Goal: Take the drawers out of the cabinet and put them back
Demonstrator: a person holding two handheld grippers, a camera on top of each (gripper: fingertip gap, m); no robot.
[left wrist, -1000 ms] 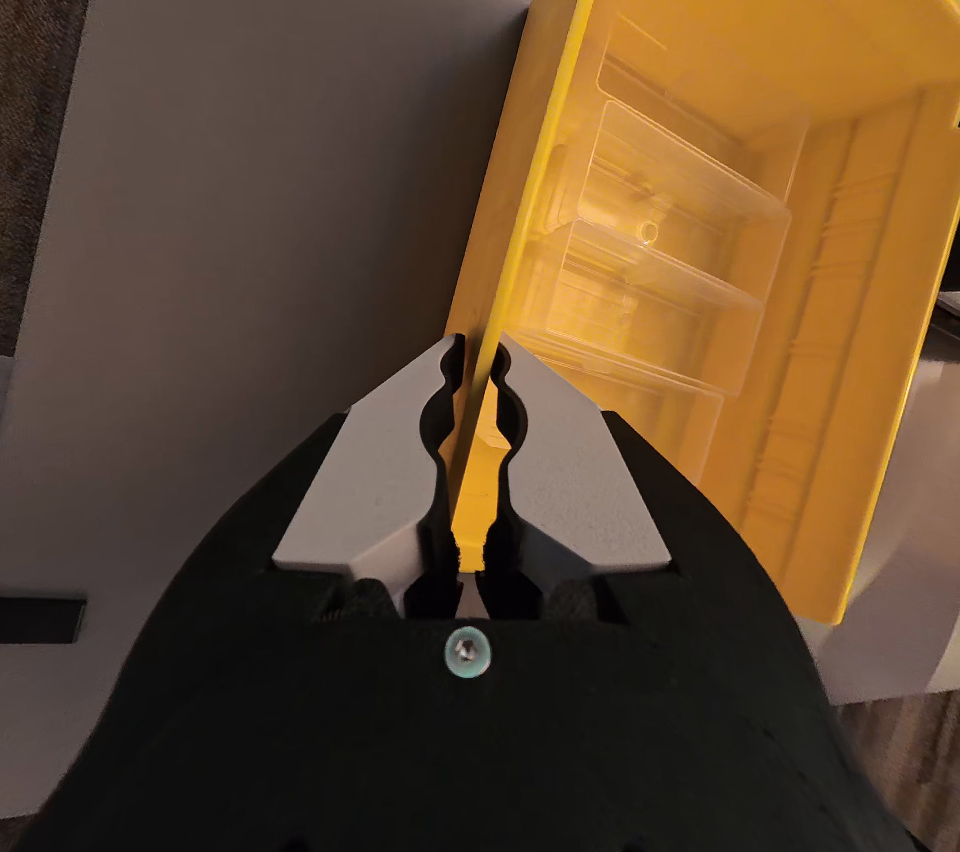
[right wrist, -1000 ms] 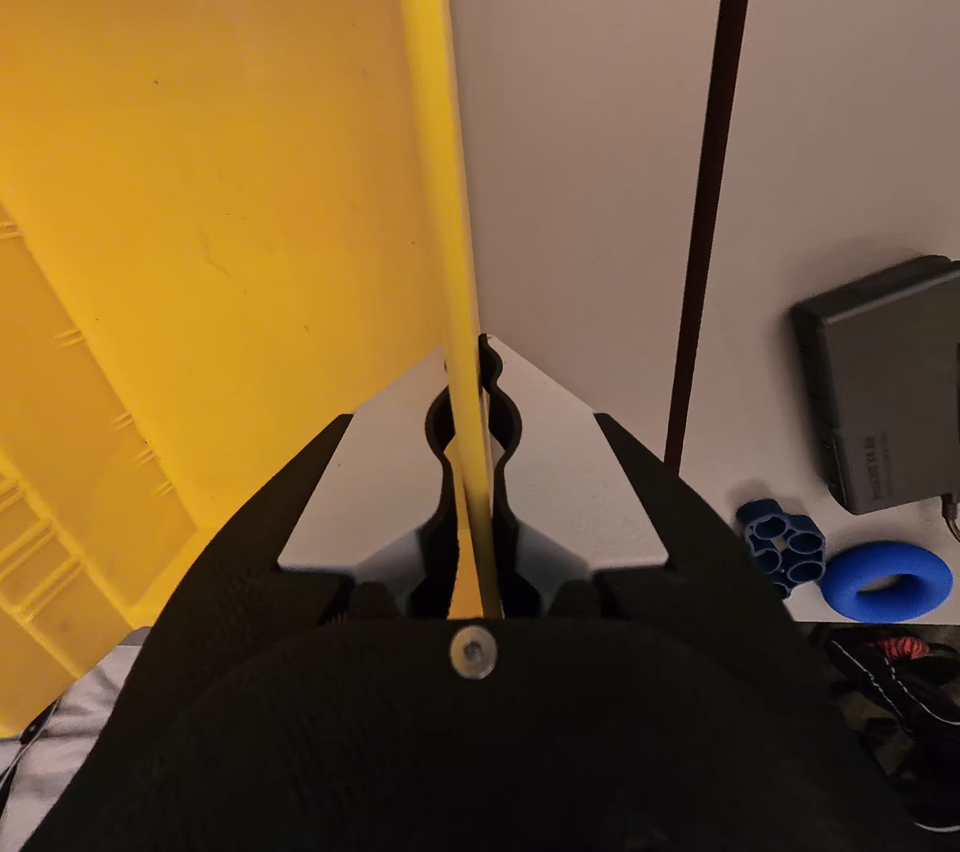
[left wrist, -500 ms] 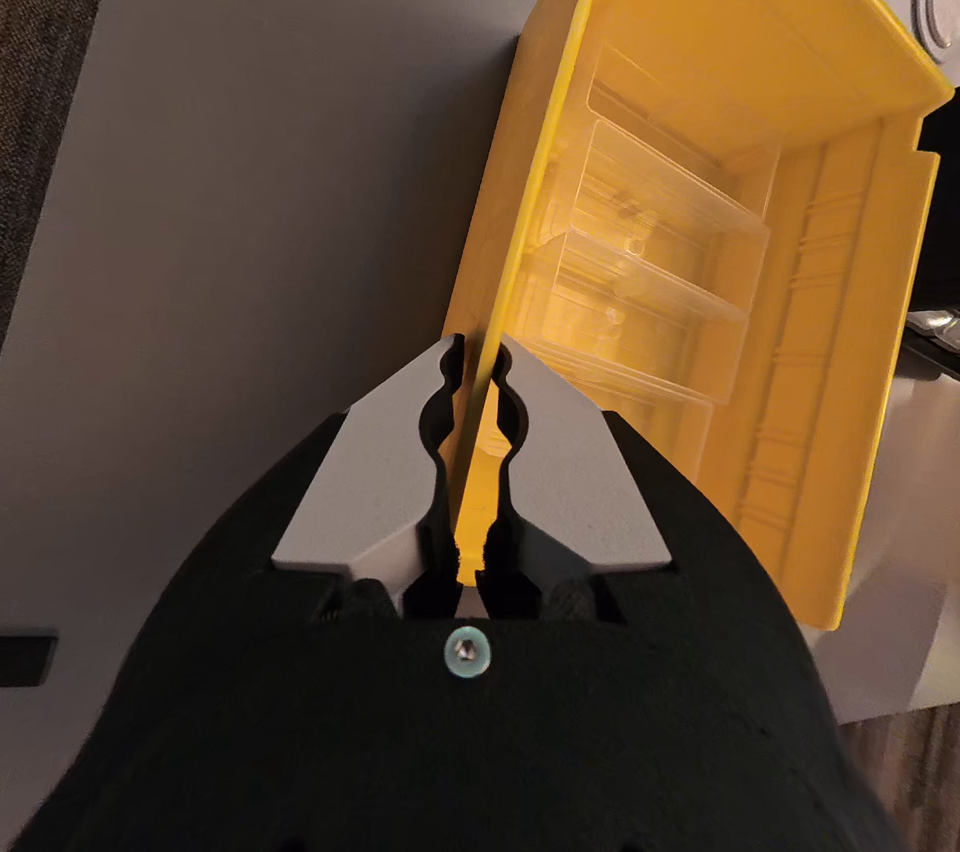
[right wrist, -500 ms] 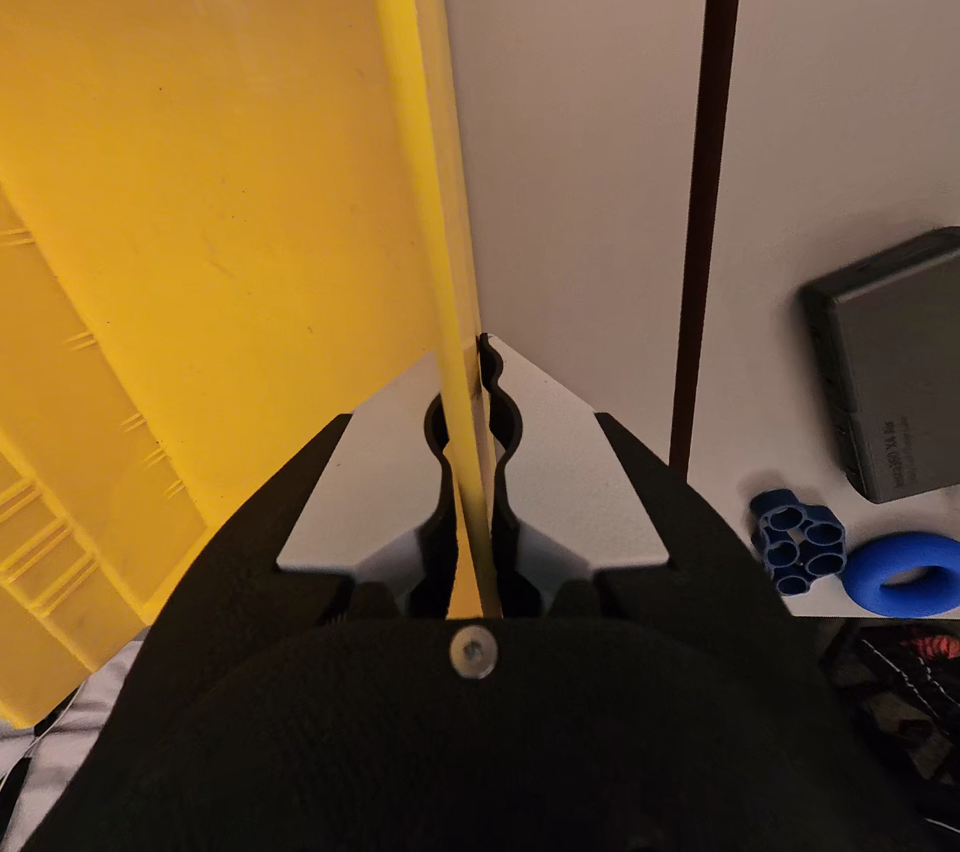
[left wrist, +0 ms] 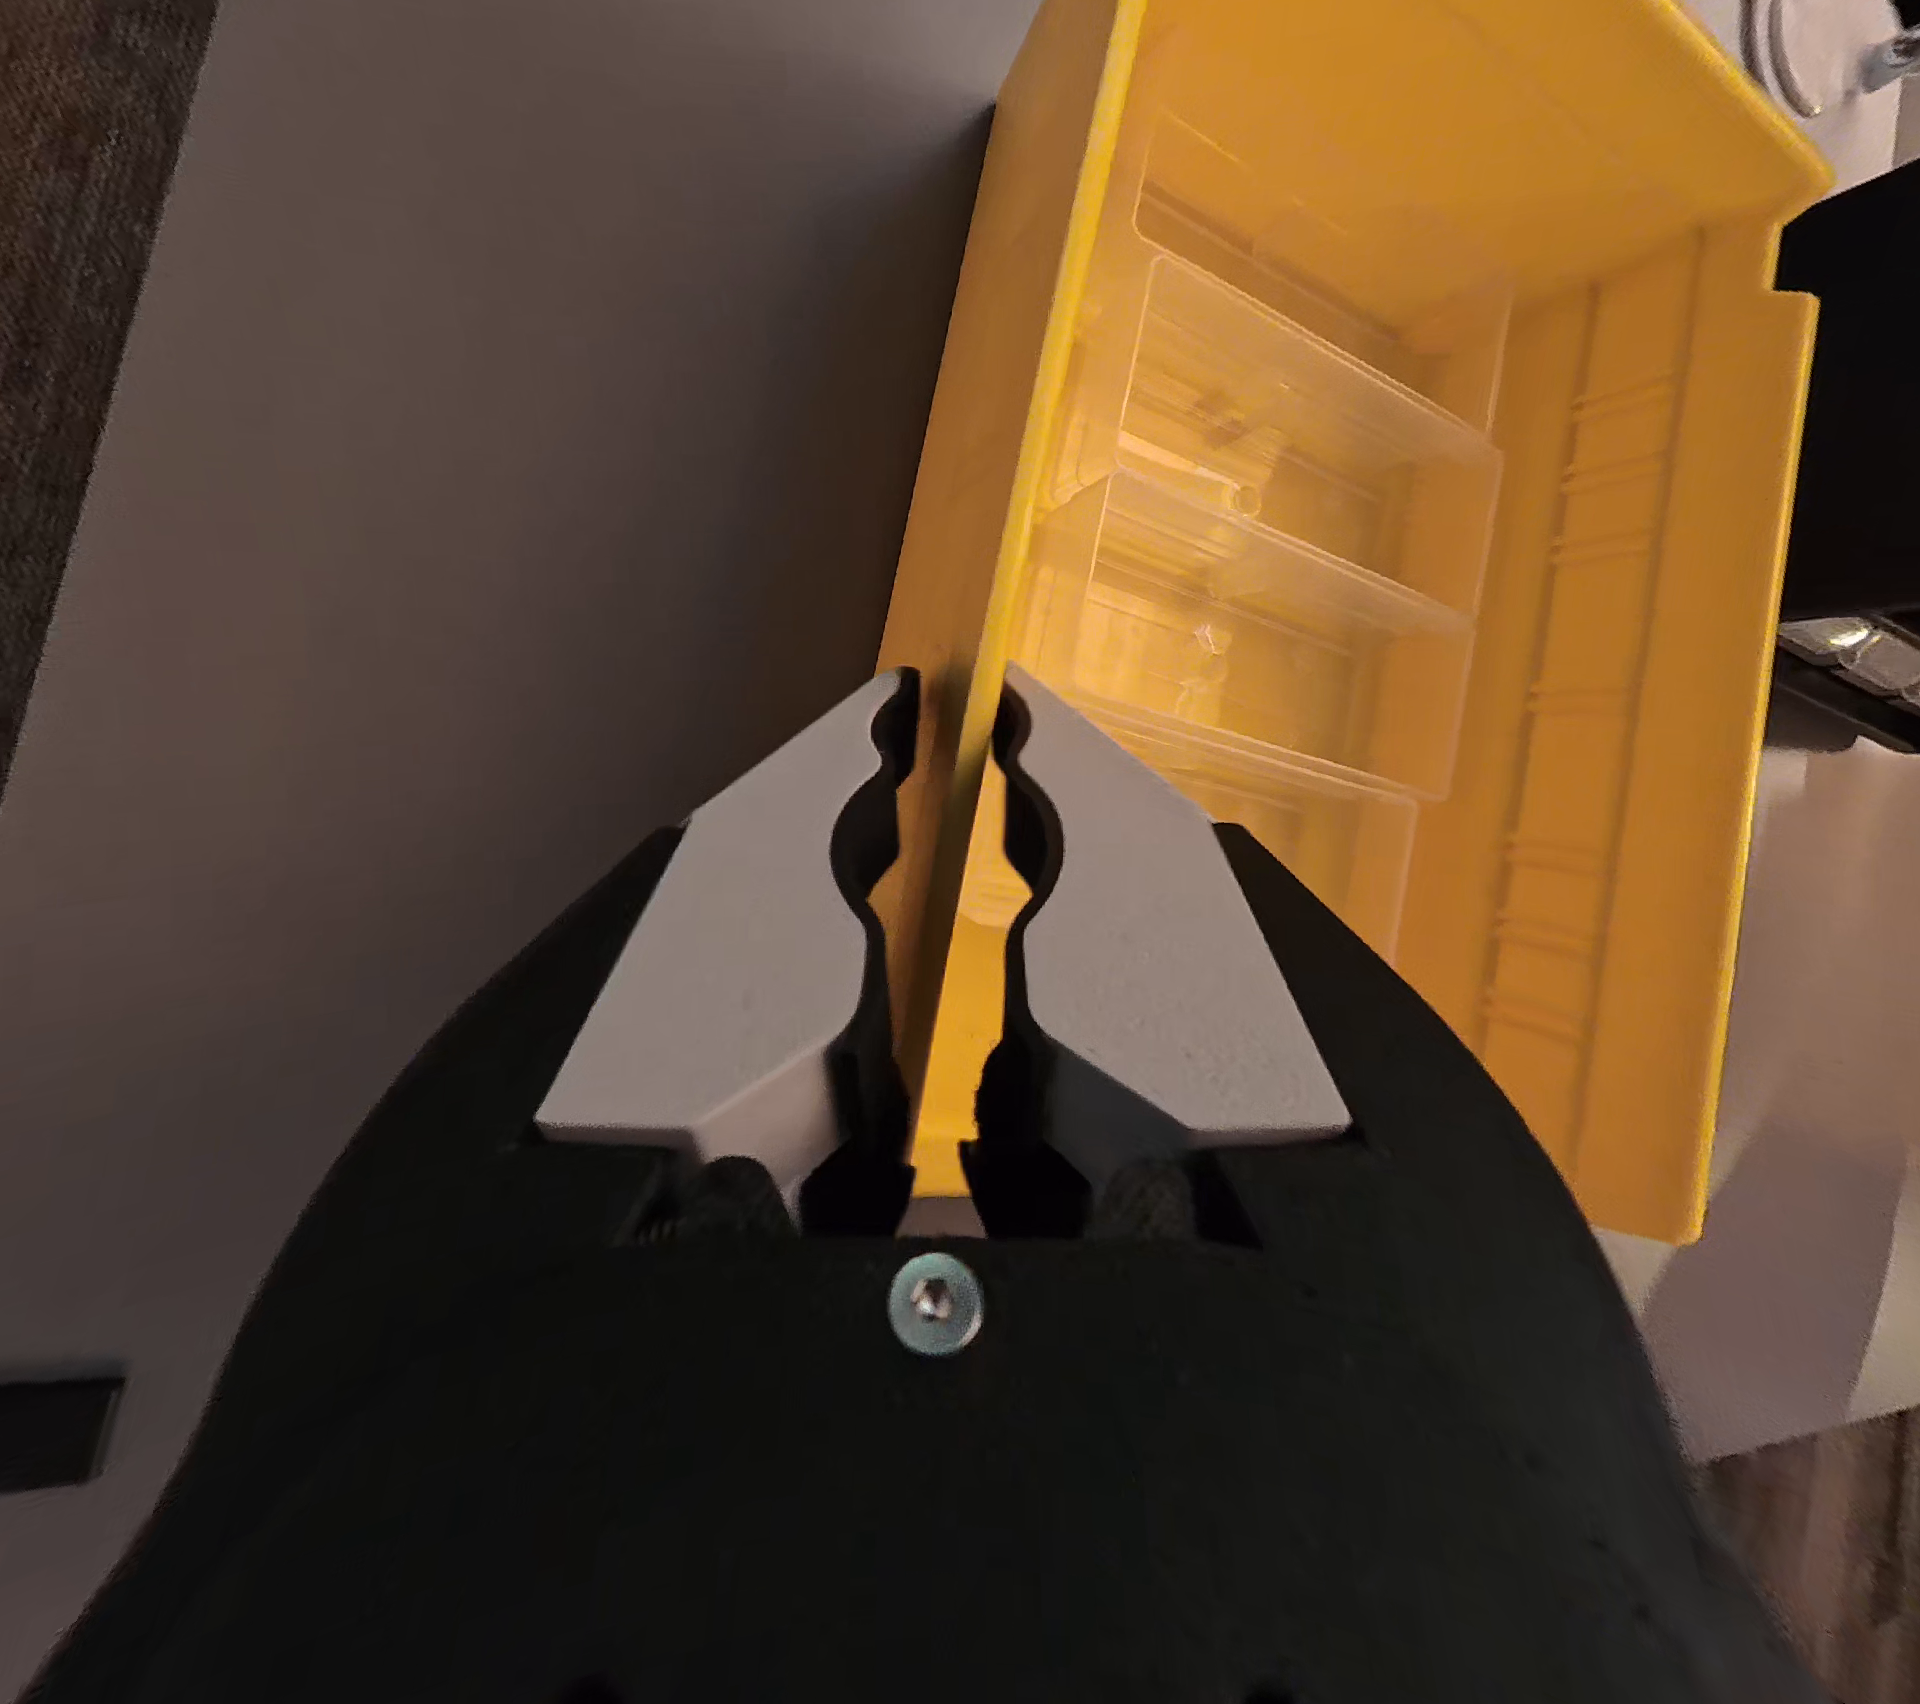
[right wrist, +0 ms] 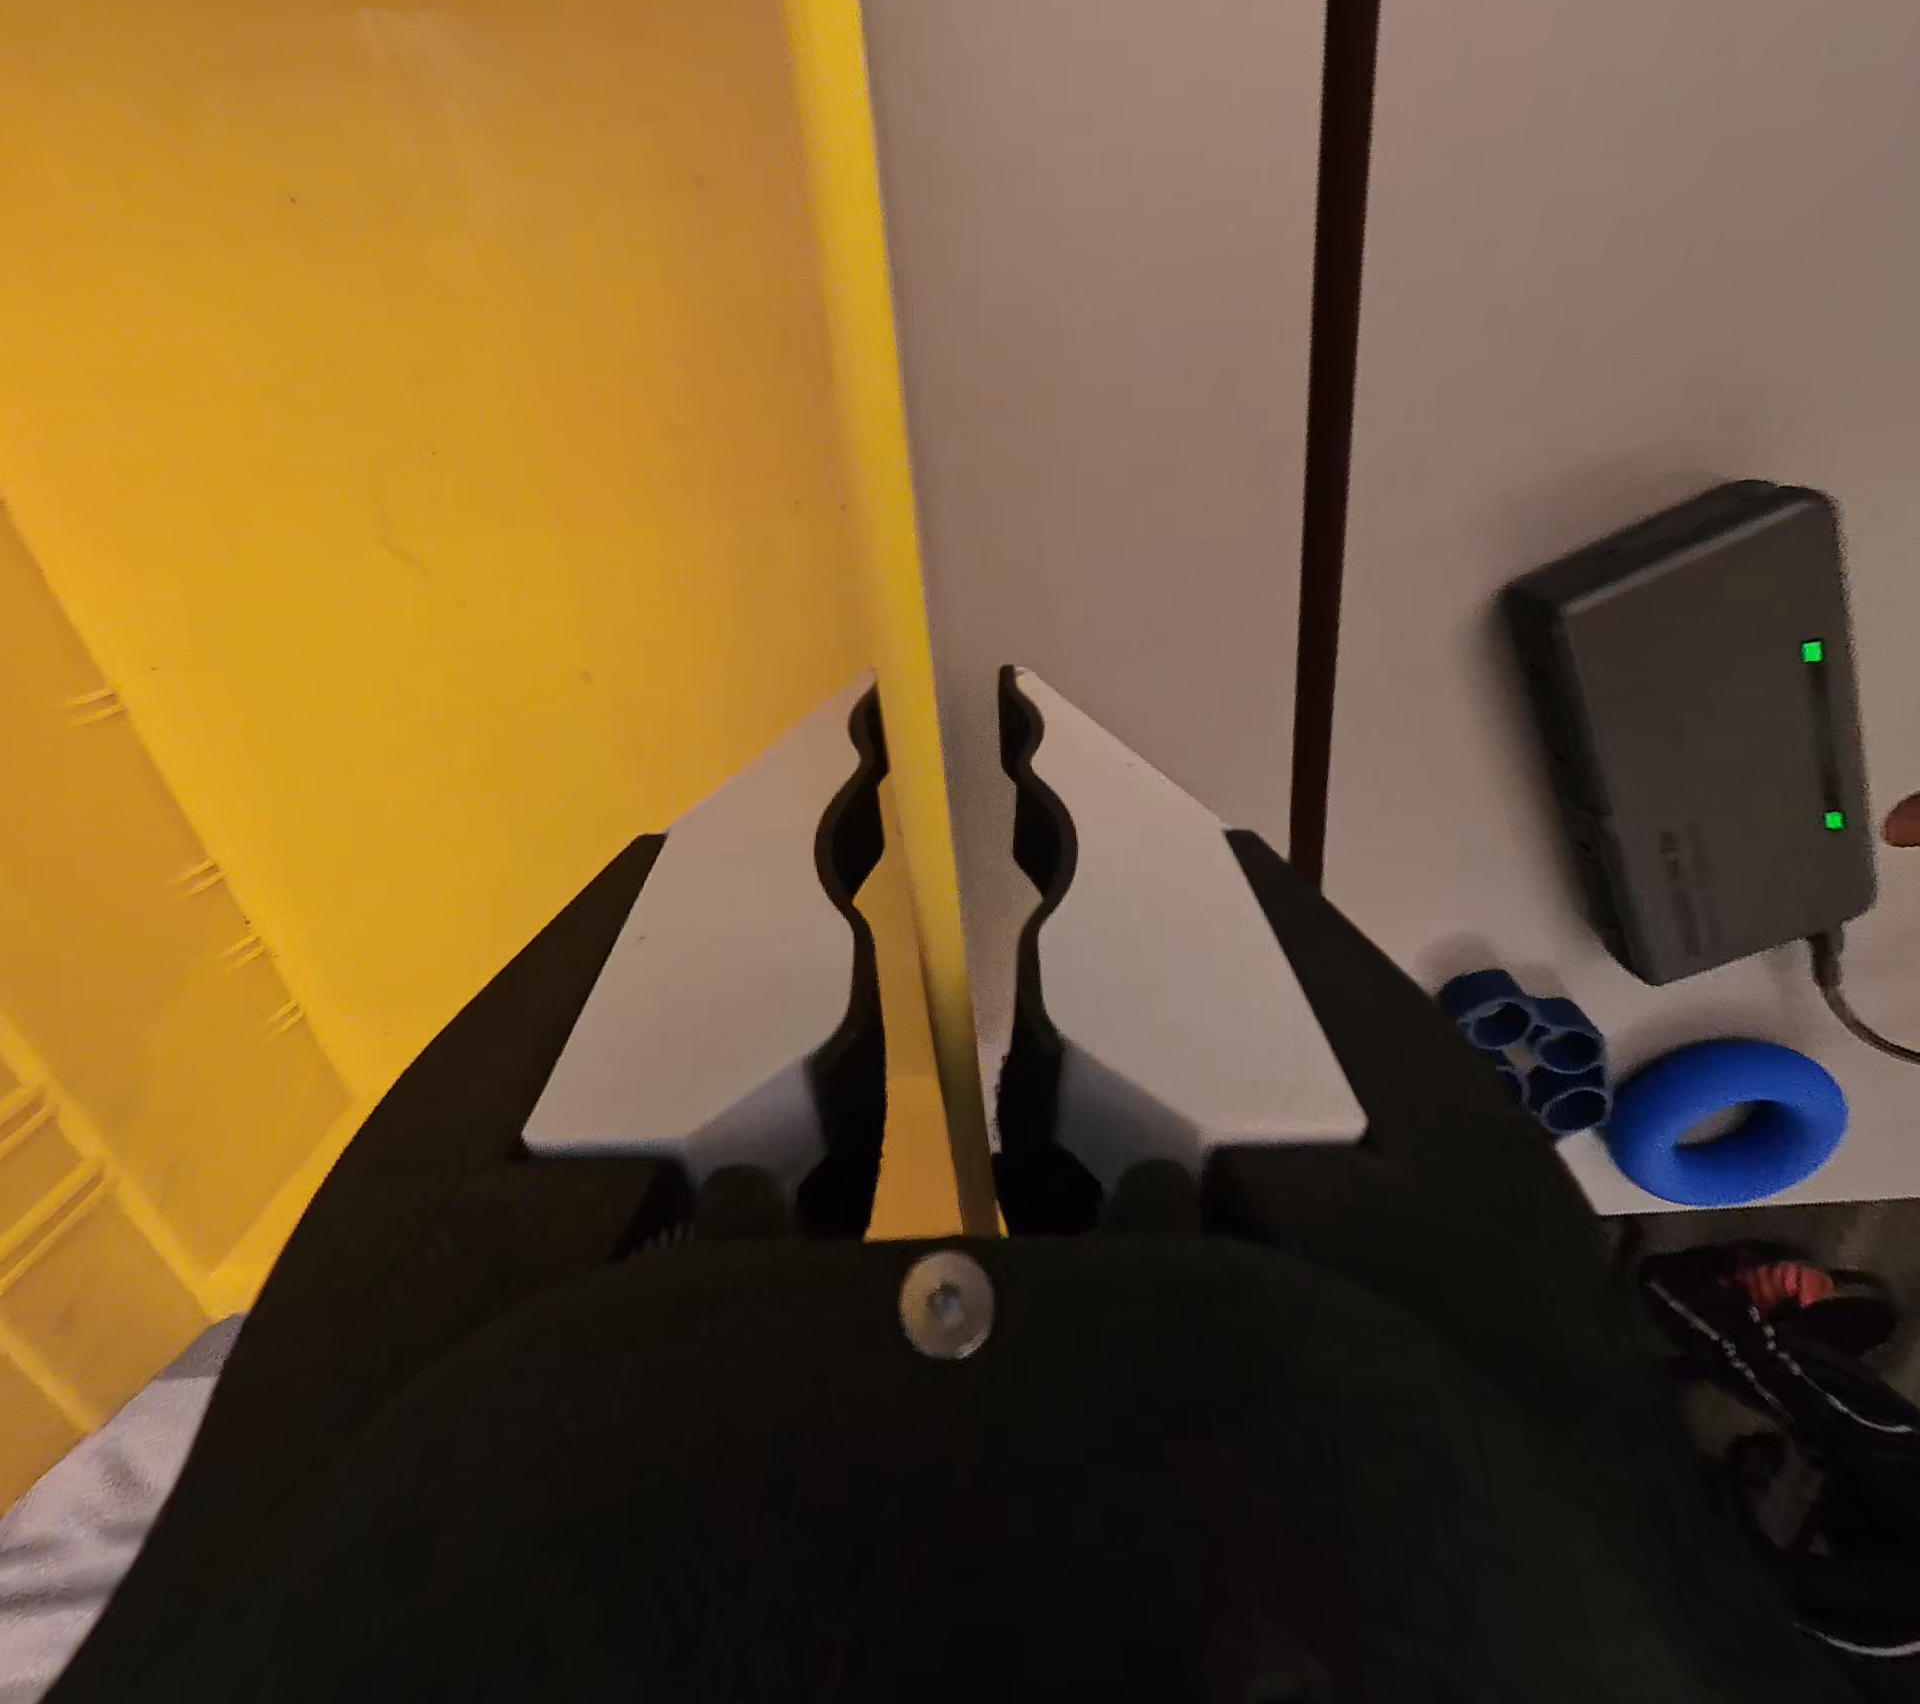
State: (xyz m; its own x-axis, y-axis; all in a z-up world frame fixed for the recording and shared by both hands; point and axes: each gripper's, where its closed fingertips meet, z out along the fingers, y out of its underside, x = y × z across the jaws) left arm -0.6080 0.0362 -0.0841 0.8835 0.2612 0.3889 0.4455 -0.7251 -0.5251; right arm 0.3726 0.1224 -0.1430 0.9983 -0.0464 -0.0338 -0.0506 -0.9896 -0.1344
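I find the left gripper (left wrist: 958,688) straddling the left side wall of the yellow drawer (left wrist: 1621,574). Its fingers (left wrist: 758,906) are parted a little: the wall's edge lies close against the right finger, with a visible gap on the left one, so I see no firm pinch.

The right gripper (right wrist: 940,683) straddles the opposite side wall of the same drawer (right wrist: 416,304). Its fingers (right wrist: 1143,948) are spread, with clear gaps on both sides of the rim.

The drawer rests on the pale bench (left wrist: 499,366), out in the open, its far end towards the bench's far edge. Clear plastic dividers (left wrist: 1278,532) stand across its interior.

In the right wrist view a dark seam (right wrist: 1335,304) runs across the bench just right of the drawer. Beyond it, near the right edge, lie a grey box (right wrist: 1704,719) with two green lights, a blue ring (right wrist: 1730,1124) and a blue clustered part (right wrist: 1527,1052) touching the ring.
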